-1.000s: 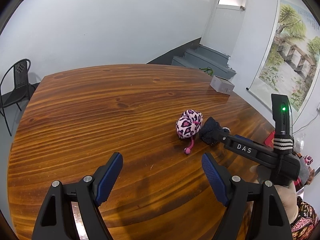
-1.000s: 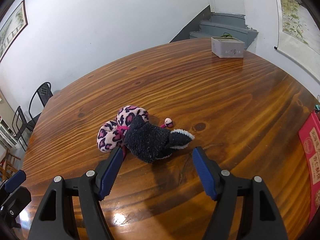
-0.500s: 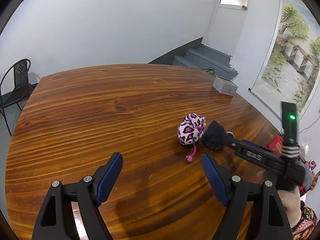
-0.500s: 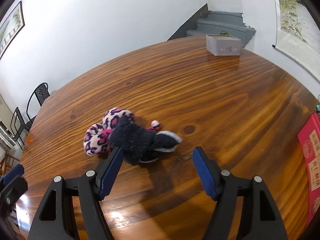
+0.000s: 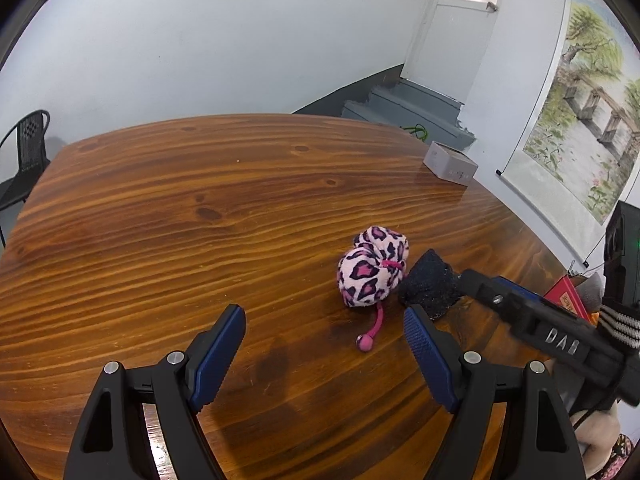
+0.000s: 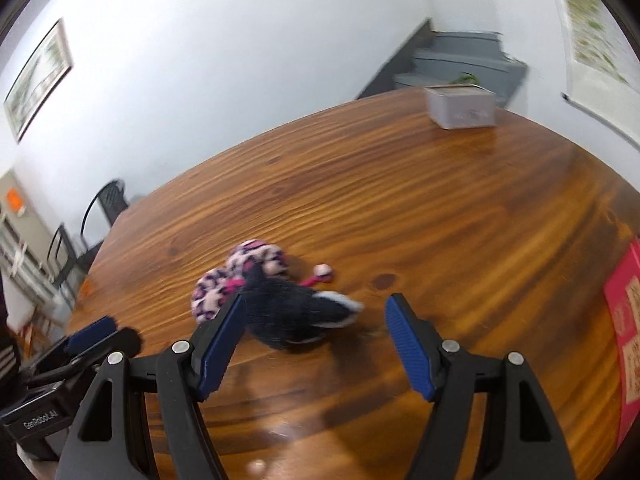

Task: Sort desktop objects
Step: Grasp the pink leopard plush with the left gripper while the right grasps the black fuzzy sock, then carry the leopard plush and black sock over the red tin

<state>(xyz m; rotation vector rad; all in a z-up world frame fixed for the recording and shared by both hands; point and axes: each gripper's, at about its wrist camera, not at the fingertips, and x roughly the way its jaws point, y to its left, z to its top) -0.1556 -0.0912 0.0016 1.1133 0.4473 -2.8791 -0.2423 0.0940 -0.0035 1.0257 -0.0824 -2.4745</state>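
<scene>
A pink leopard-print pouch [image 5: 372, 270] with a pink cord and bead [image 5: 364, 343] lies on the wooden table [image 5: 160, 216], touching a dark fuzzy sock [image 5: 430, 286] with a white cuff [image 6: 340, 302]. My left gripper [image 5: 324, 346] stands open just short of the pouch, the bead between its fingers and nothing gripped. My right gripper [image 6: 314, 330] is open too, the dark sock [image 6: 284, 316] lying just ahead between its blue pads; the pouch [image 6: 236, 280] sits behind the sock. The right gripper [image 5: 500, 304] reaches in from the right in the left wrist view.
A small grey box [image 5: 450, 166] sits at the far edge of the table, also the grey box [image 6: 460, 106] in the right view. A red packet [image 6: 624, 320] lies at the table's right edge. Black chairs [image 5: 24, 160] stand beyond the left side; stairs [image 5: 404, 110] lie behind.
My left gripper has moved toward the pouch, which now looks larger and nearer its fingers. The right view has swung slightly and blurred; the sock stays between its pads.
</scene>
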